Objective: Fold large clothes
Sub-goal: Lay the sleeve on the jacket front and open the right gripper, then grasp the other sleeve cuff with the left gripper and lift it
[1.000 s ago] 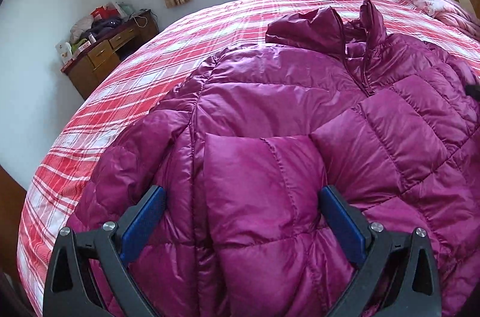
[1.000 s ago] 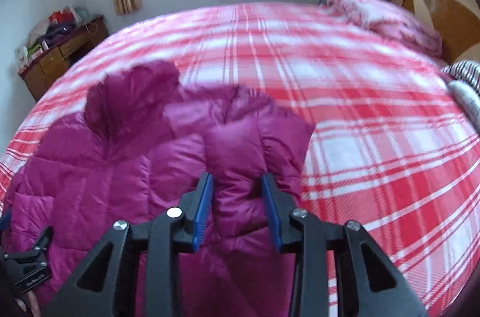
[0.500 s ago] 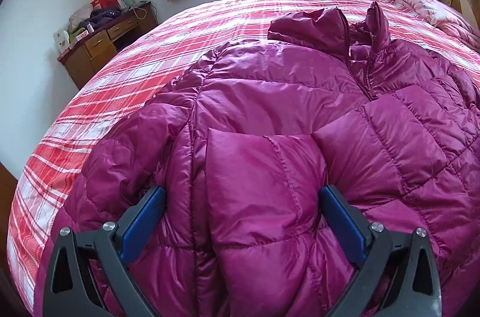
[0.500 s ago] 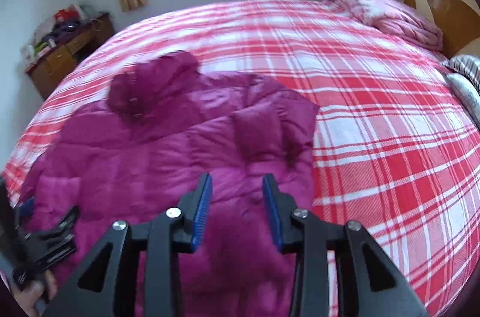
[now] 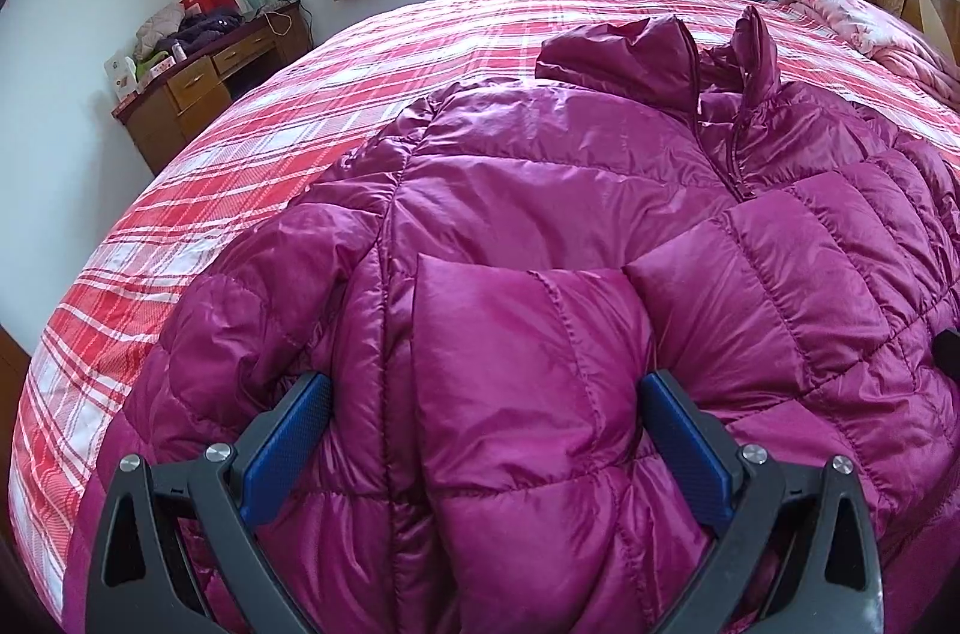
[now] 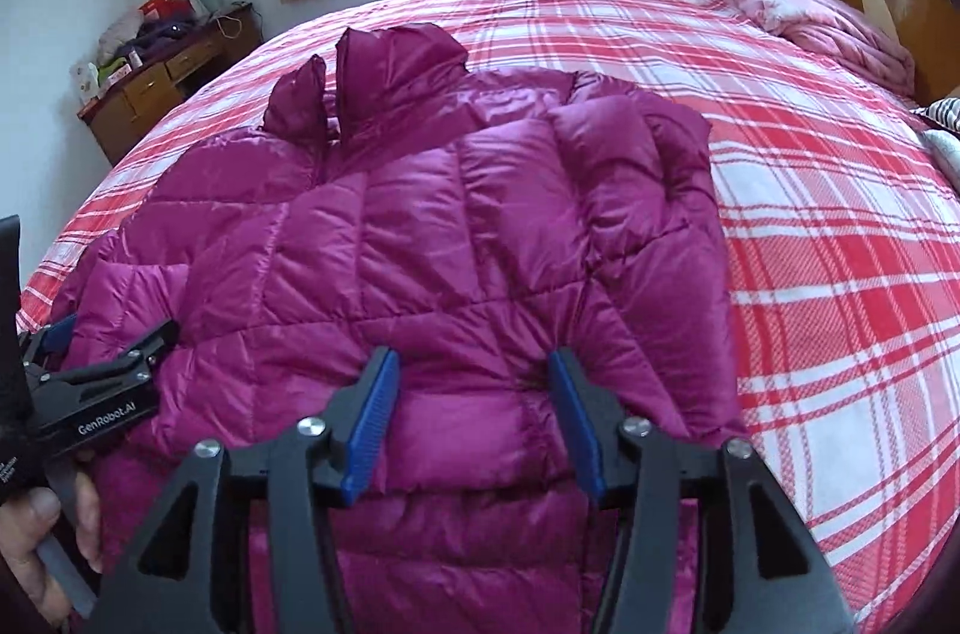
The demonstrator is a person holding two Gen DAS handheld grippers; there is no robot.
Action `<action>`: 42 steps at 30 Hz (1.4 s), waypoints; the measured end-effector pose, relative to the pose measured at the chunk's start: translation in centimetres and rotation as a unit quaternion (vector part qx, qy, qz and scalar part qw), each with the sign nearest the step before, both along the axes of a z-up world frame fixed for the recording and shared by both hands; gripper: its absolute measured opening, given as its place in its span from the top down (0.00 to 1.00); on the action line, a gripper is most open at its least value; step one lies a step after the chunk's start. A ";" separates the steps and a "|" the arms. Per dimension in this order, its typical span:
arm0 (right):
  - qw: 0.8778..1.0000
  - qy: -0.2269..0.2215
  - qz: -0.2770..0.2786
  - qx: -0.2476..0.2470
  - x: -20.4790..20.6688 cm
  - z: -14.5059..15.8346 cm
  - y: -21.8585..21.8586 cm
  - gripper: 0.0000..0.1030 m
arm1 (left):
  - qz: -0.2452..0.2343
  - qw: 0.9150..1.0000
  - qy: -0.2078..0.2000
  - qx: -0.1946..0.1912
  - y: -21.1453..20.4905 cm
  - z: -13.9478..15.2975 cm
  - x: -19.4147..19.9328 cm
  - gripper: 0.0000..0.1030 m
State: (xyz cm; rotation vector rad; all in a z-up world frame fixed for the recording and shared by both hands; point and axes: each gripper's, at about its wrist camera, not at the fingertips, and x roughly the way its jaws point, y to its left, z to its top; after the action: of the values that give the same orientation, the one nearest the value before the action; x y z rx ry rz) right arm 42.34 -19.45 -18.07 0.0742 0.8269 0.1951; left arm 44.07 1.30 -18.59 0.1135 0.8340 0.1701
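Because both sleeves already lie folded across the jacket [image 5: 540, 190], we hold our left gripper [image 5: 486, 430] and right gripper [image 6: 474, 412] wide open and empty near the bed's [image 6: 840, 244] near edge.

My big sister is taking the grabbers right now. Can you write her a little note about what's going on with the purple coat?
Left gripper: open, jaws wide around a folded-in sleeve cuff, not pinching.
Right gripper: open, low over the coat's near end, holding nothing.
Coat: flat on the bed, front up, hood toward the window.
Done: both sleeves are folded in across the front.
Left: probably fold the bottom up toward the hood, then tidy.
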 end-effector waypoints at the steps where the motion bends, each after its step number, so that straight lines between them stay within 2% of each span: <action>1: 1.000 0.001 0.000 -0.001 0.1 -0.1 0.0 0.45 | 0.000 1.000 0.000 0.000 0.0 0.0 0.0 0.01; 6: 1.000 0.003 0.005 -0.012 0.0 -0.2 0.4 0.40 | 0.000 1.000 0.000 0.000 0.0 0.0 0.0 0.01; 14: 0.998 0.000 0.006 -0.069 -0.1 -0.6 1.9 0.38 | 0.000 1.000 0.000 0.001 0.0 0.0 0.0 0.01; 21: 0.997 0.002 0.005 -0.075 -0.1 -0.7 1.8 0.37 | 0.000 1.000 0.000 0.005 0.1 0.0 0.0 0.01; 25: 0.998 -0.003 -0.001 -0.060 -0.8 0.0 1.6 0.37 | 0.000 1.000 -0.001 0.004 0.1 0.0 0.0 0.01; 27: 0.999 -0.009 0.005 -0.038 -1.5 0.7 2.0 0.37 | 0.000 1.000 -0.001 0.005 0.1 0.0 0.1 0.01; 31: 0.998 -0.040 0.032 -0.026 -2.6 2.3 4.0 0.36 | 0.000 1.000 -0.001 0.005 0.1 0.0 0.0 0.01; 33: 0.998 -0.033 0.043 -0.028 -2.3 2.0 5.0 0.36 | 0.000 1.000 -0.001 0.004 0.0 0.0 0.0 0.01; 37: 0.999 -0.005 0.042 -0.028 -1.5 -0.6 5.6 0.35 | 0.000 1.000 -0.002 0.003 0.0 0.0 -0.1 0.01; 42: 0.998 -0.005 0.046 -0.038 -1.5 -1.0 6.0 0.32 | 0.000 1.000 -0.001 0.006 0.0 -0.1 0.0 0.01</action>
State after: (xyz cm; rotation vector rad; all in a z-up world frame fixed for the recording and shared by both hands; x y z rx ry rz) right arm 40.83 -13.49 -19.05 -0.0358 0.8283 0.2500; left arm 44.07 1.29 -18.65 0.1251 0.8301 0.1764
